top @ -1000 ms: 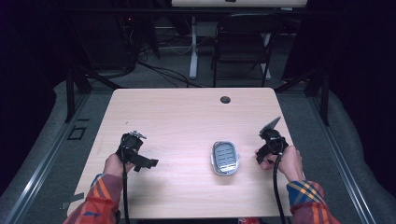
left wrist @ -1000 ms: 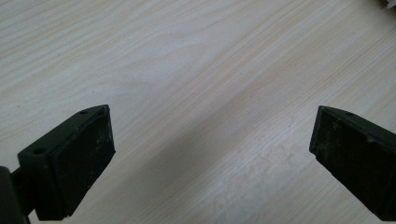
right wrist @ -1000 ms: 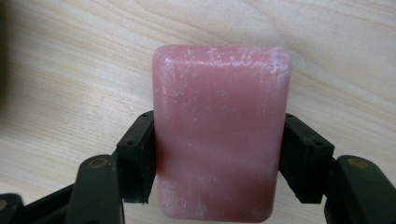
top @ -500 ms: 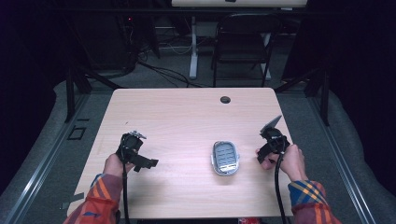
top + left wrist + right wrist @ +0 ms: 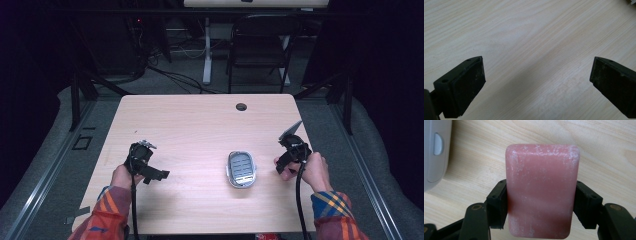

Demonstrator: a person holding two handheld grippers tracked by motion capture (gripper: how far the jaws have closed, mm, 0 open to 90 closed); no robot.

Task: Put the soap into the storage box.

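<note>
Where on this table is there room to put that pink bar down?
Plenty: the table is bare between the grommet hole and the grey dish, and between the dish and the left gripper. Tightest is the strip between the dish and the right gripper holding the bar.

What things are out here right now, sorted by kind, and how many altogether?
Pink soap bar, held in the right claw: 1
Grey soap dish on the table: 1
Hand-held claws, counting the open left claw: 2
Total: 4
</note>
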